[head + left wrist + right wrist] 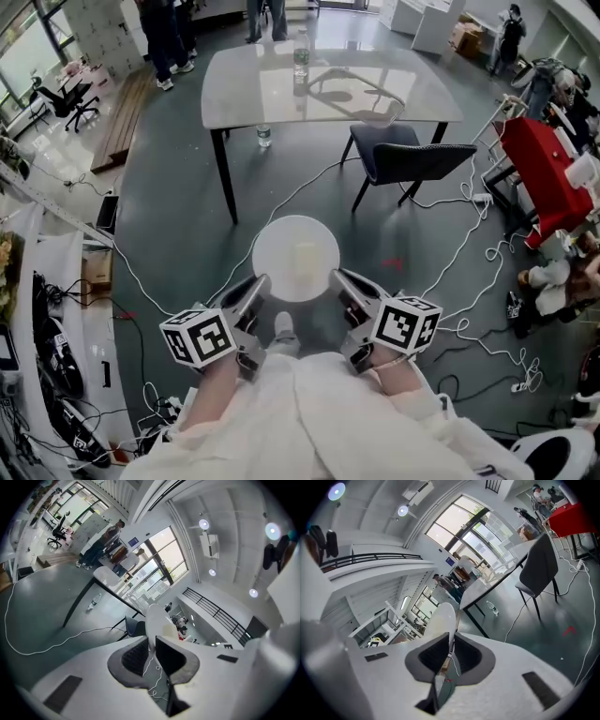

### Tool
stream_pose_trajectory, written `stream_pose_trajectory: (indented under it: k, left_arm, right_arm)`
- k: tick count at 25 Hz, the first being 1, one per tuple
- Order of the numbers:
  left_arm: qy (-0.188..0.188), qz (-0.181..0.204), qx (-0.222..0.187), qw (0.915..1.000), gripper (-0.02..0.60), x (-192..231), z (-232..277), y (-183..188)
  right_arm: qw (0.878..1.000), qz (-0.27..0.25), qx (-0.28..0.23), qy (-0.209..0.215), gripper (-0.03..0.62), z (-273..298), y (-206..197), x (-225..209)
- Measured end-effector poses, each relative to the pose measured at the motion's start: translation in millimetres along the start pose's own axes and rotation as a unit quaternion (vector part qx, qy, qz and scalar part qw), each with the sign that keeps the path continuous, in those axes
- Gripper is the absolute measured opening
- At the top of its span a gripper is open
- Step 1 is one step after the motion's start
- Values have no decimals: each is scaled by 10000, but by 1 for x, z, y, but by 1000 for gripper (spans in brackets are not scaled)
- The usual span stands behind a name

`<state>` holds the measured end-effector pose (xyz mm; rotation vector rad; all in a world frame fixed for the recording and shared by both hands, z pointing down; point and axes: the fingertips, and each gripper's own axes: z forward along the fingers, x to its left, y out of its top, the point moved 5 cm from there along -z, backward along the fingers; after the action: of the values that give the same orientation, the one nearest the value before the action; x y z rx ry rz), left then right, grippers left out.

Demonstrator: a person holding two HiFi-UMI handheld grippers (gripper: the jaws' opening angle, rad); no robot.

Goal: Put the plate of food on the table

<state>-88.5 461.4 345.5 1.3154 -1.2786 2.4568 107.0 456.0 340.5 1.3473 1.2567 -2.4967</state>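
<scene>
White plate (295, 251): one, rim clamped by left gripper (259, 285), right gripper (341, 278).

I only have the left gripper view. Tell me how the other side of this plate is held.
Observer: The right hand-held gripper is shut on the opposite rim of the plate. The right gripper view shows that rim between its jaws.
Operator: Report what is on the plate.
Observer: The head view shows a pale piece of food near the middle. I cannot tell what it is.
Operator: Check the table top.
Observer: A bottle stands upright on the table, toward its far edge.
</scene>
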Motion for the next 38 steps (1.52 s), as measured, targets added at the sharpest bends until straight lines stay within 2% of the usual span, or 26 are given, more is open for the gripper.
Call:
stream_pose_trajectory:
  k: [8, 17, 23, 29, 38]
  left_arm:
    - [-183, 106, 109, 9997, 54, 50, 41, 73]
    - [-203, -98, 348, 9991, 54, 78, 85, 98]
    - [-71, -127, 306, 9994, 54, 98, 117, 129]
    - [-8, -171, 250, 9995, 54, 115, 163, 172]
    - [47, -280, -15, 9996, 54, 123, 250, 239]
  right_arm:
    - [9997, 44, -216, -90, 14, 78, 39, -5]
    - [9992, 169, -130, -331, 14, 117, 65, -32]
    - [9995, 192, 23, -245, 14, 157, 95, -51]
    - [9996, 205, 101, -186, 14, 200, 144, -72]
    - [9997, 55, 249, -28, 14, 257, 240, -113]
